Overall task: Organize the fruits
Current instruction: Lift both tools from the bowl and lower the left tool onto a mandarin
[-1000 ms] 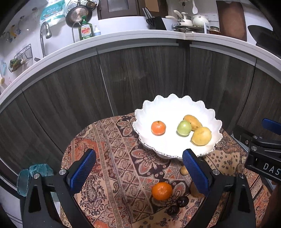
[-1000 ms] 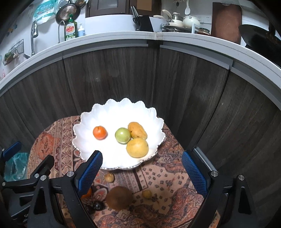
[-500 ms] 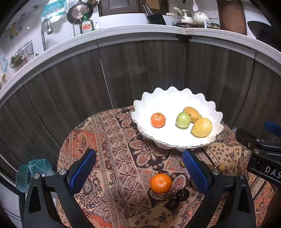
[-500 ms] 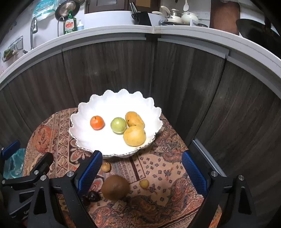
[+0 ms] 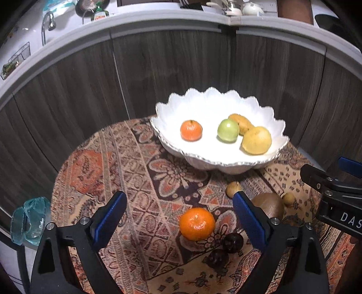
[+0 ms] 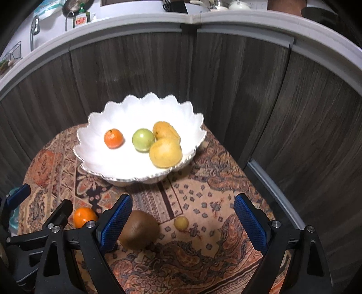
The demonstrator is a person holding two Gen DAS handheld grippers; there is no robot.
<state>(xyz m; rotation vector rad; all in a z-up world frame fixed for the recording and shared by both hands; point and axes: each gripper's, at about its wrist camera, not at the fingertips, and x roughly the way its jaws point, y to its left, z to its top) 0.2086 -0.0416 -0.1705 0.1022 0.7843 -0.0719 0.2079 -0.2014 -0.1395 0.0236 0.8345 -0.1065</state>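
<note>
- A small round counter (image 5: pixel 95 171) covered by a patterned orange, brown and cream cloth carries everything; it stands against dark wood-grain cabinet fronts (image 6: pixel 135 74) that curve behind it.
- Above the cabinets runs a pale grey worktop edge (image 5: pixel 158 21) with a chrome tap (image 5: pixel 48 21), a green dish-soap bottle (image 6: pixel 82 18) and white crockery (all small and far off).
- A white scalloped ceramic bowl (image 5: pixel 203 101) sits at the counter's far edge, holding a small orange mandarin (image 5: pixel 191 130), a green round fruit (image 5: pixel 228 130), an oblong yellow-orange fruit (image 5: pixel 241 122) and a round yellow fruit (image 5: pixel 256 140).
- Near the counter's near edge lie a loose orange mandarin (image 5: pixel 196 224), two dark plums (image 5: pixel 233 242), a brown kiwi (image 6: pixel 139 229) and two small yellowish fruits (image 6: pixel 181 223).
- The left tool (image 5: pixel 178 220) has just been narrowing slightly yet gapes wide, gripping nothing; the loose mandarin lies between its blue pads, untouched.
- The right tool (image 6: pixel 182 222) gapes wide, empty, the kiwi just beside its left pad.
- A crumpled clear-blue plastic piece (image 5: pixel 29 219) sits beyond the counter's left edge.
</note>
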